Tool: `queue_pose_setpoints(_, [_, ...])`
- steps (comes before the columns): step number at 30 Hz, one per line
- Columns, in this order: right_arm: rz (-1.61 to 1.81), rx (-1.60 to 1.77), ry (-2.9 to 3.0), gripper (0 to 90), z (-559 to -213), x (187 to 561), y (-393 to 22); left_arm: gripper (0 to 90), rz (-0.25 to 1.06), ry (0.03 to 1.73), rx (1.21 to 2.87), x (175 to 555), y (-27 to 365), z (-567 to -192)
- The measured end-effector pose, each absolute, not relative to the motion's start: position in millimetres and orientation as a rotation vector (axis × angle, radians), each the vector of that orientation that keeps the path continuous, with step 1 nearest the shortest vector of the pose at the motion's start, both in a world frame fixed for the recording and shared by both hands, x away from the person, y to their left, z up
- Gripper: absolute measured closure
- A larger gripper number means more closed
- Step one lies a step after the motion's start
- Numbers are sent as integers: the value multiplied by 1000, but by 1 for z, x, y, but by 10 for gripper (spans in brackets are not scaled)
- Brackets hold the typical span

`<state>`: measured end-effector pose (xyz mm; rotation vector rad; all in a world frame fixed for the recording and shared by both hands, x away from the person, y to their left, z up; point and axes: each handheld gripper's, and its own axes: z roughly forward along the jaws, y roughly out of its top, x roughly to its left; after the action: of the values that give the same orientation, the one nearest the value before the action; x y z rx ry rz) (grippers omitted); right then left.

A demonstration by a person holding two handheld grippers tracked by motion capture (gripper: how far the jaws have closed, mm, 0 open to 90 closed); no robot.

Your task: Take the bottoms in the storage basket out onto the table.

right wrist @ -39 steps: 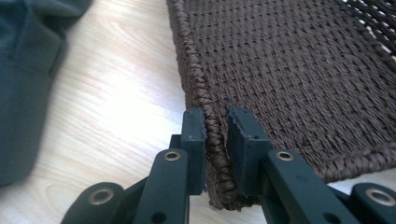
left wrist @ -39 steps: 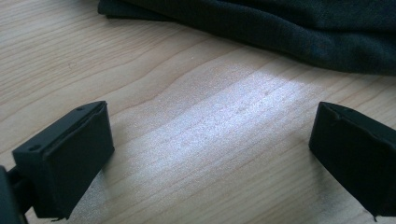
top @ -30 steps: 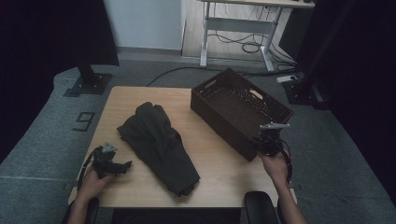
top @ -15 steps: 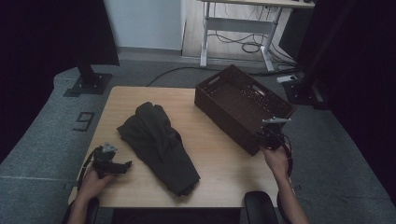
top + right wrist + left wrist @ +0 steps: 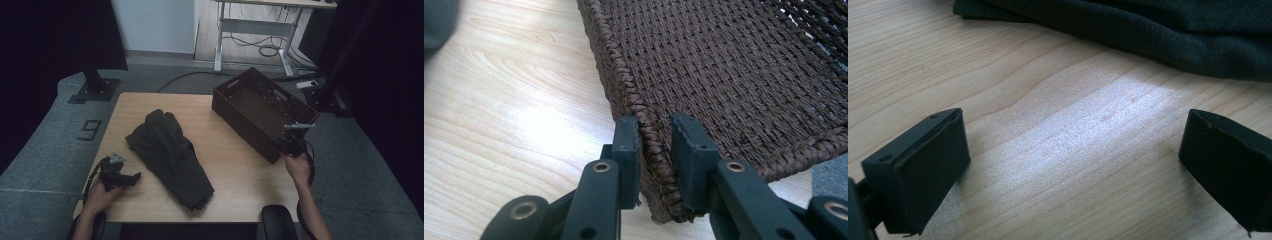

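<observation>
At the wooden tabletop's [image 5: 230, 165] right edge: dark brown rectangular woven basket [image 5: 260, 107], long axis diagonal, far-left to near-right. Near corner rim pinched by right claw [image 5: 655, 145]. Left claw [image 5: 1073, 165] wide open, beside dark green cloth [image 5: 170, 155].

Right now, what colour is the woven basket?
Dark brown basket, clearest in the right gripper view.

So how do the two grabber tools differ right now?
The left gripper has its fingers spread wide over bare table near the dark garment. The right gripper has its fingers clamped on the wicker basket rim. Both are black and hand-held.
</observation>
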<state>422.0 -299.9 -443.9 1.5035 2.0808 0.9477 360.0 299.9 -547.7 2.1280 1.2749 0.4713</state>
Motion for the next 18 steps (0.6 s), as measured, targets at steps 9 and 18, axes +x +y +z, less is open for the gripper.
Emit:
queue_pose_setpoints(9, [940, 1511, 2059, 731, -444, 433, -306, 0, 471, 1275, 2128, 360, 300, -548])
queue_pose_setpoints(18, [927, 1525, 2044, 727, -444, 442, -314, 0, 471, 1275, 2128, 360, 300, -548])
